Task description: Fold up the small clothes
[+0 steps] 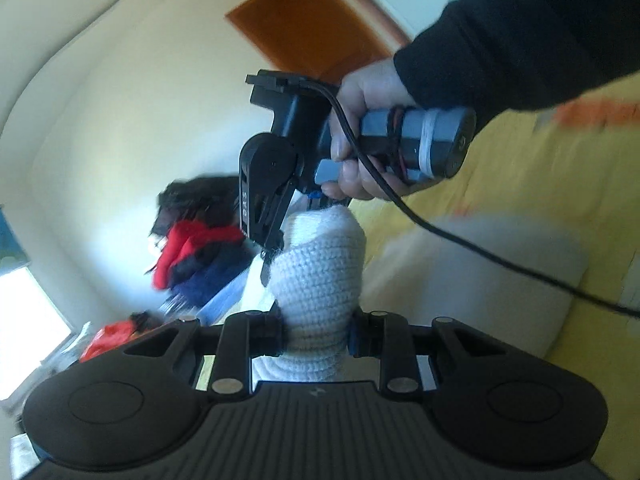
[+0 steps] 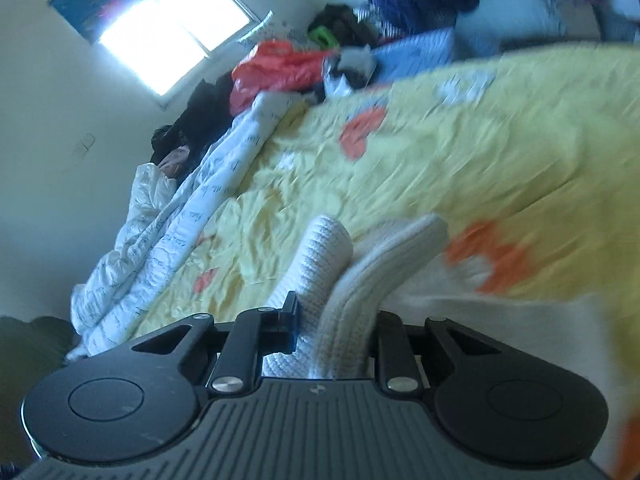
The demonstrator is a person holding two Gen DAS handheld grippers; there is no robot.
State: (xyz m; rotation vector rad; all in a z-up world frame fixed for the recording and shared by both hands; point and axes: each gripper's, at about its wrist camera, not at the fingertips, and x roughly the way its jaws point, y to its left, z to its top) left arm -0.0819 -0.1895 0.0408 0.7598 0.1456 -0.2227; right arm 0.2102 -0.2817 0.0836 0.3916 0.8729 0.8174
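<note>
Both grippers clamp the white knit garment (image 1: 316, 280) lifted above the yellow bedspread (image 2: 460, 152): left gripper (image 1: 316, 334) pinches it at lower centre, right gripper (image 2: 332, 332) grips bunched folds, its hand (image 1: 360, 136) at frame centre, clothes pile (image 1: 192, 248) mid-left.

Garment (image 2: 320, 280) above bedspread (image 2: 460, 152) (clothes pile (image 2: 408, 0) behind).

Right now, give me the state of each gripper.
Left gripper: shut on the white knit garment.
Right gripper: shut on the same garment.
</note>
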